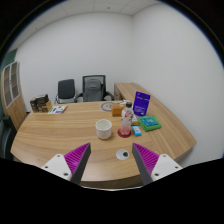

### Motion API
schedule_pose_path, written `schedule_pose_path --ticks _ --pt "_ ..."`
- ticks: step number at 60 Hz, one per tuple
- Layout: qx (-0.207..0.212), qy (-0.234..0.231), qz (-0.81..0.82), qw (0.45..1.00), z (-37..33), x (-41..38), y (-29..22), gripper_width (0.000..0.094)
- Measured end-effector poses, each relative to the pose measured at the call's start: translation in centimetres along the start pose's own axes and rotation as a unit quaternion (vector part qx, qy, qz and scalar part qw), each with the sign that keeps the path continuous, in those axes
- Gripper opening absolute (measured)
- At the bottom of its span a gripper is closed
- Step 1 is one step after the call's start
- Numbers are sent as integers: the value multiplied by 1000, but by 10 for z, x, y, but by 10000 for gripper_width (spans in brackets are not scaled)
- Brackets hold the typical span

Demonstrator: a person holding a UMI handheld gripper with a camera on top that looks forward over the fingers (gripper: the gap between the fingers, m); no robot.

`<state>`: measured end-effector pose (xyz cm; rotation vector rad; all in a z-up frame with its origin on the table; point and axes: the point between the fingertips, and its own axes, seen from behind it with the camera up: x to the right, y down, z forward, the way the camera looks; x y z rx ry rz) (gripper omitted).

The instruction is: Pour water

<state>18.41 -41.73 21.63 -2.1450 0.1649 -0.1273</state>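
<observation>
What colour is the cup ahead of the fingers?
White; the cup shows in the gripper view.
</observation>
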Motion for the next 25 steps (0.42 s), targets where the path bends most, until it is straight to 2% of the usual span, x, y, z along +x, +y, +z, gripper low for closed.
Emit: schedule_pose_path --ticks 25 --pt "12 -3 -6 1000 -27 -3 -8 857"
